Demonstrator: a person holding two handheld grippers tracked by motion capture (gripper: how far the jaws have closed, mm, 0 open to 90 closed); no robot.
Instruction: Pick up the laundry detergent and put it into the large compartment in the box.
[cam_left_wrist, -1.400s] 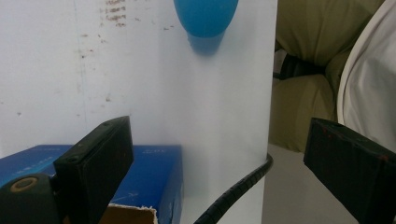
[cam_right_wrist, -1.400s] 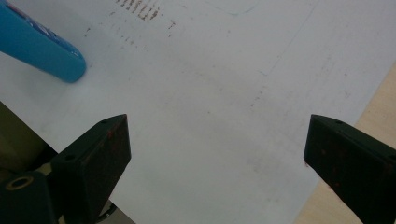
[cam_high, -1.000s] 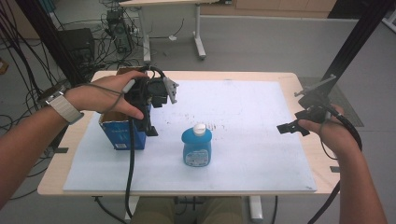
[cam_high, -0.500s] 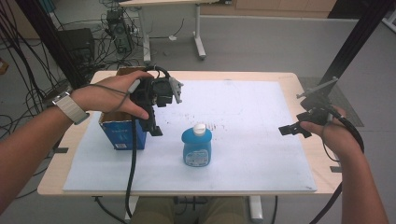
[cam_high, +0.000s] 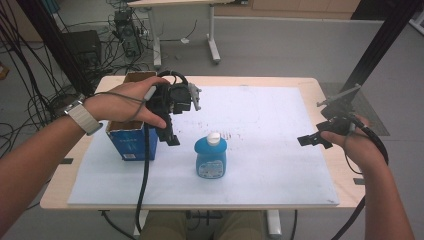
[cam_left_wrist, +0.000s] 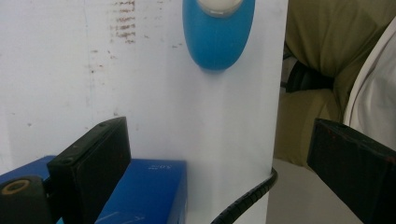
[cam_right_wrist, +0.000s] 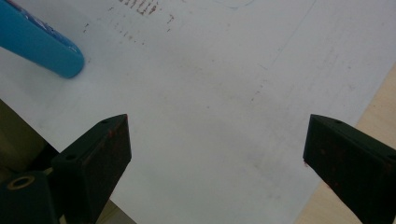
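Note:
A blue bottle (cam_high: 211, 158) with a white cap stands upright on the white sheet (cam_high: 280, 165), near the front middle. To its left stands an open-topped blue box (cam_high: 129, 142). My left gripper (cam_high: 172, 122) hangs above the box's right edge, open and holding nothing. In the left gripper view the left gripper (cam_left_wrist: 219, 154) looks down on the box (cam_left_wrist: 144, 191) and the bottle (cam_left_wrist: 218, 35). My right gripper (cam_high: 314, 139) hovers open over the sheet's right edge. The right gripper view has the right gripper (cam_right_wrist: 215, 144) above bare sheet, with the bottle (cam_right_wrist: 39, 44) at upper left.
The white sheet covers most of a wooden table (cam_high: 320, 85). The left gripper's cable (cam_high: 144, 175) hangs over the front edge. Beyond the table are another desk's legs (cam_high: 212, 42), floor cables and a black post (cam_high: 380, 45) at the right.
My left gripper has drifted a little to the right above the box. The right gripper has shifted slightly nearer and to the left. The bottle and box have not moved.

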